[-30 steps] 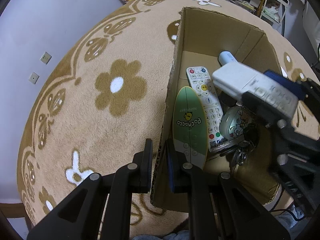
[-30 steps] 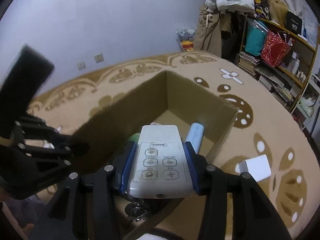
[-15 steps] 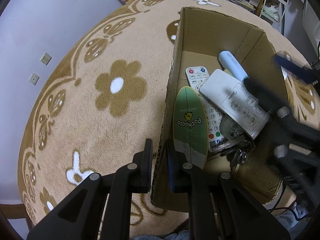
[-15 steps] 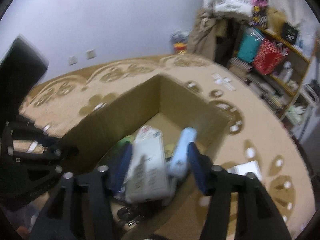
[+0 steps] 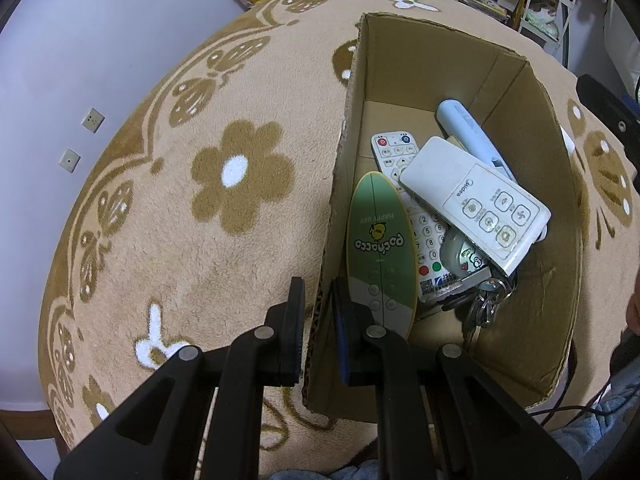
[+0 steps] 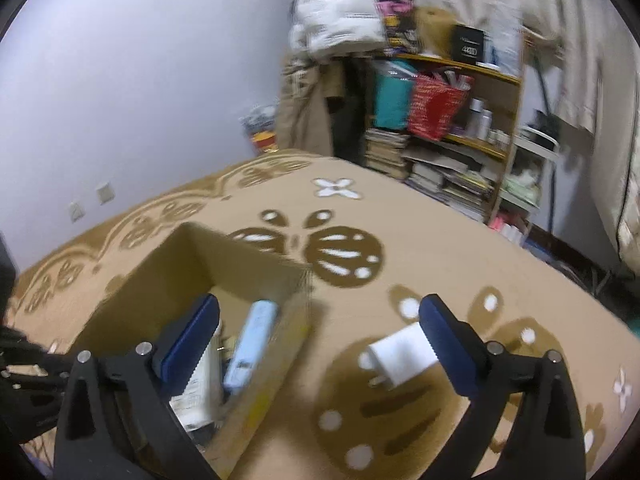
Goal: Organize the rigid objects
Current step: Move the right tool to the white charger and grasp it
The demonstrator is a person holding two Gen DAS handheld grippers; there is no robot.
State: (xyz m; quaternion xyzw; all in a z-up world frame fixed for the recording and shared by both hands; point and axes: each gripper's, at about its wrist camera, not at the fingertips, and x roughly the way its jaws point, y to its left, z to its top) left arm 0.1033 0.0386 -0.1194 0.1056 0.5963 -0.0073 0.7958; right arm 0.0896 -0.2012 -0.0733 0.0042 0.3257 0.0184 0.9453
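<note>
The left gripper (image 5: 318, 320) is clamped on the near side wall of the open brown cardboard box (image 5: 520, 128), one finger outside and one inside. Just inside that wall a green oval Pochacco-printed board (image 5: 380, 248) leans, beside a long white button remote (image 5: 400, 160); the white Midea remote (image 5: 476, 198) lies across the pile, over a bunch of keys (image 5: 486, 304), with a pale blue cylinder (image 5: 468, 130) behind. The right gripper (image 6: 316, 340) is opening, fingers wide apart and holding nothing. A white plug adapter (image 6: 396, 354) lies on the tan flowered carpet (image 6: 440, 248) beside the box.
</note>
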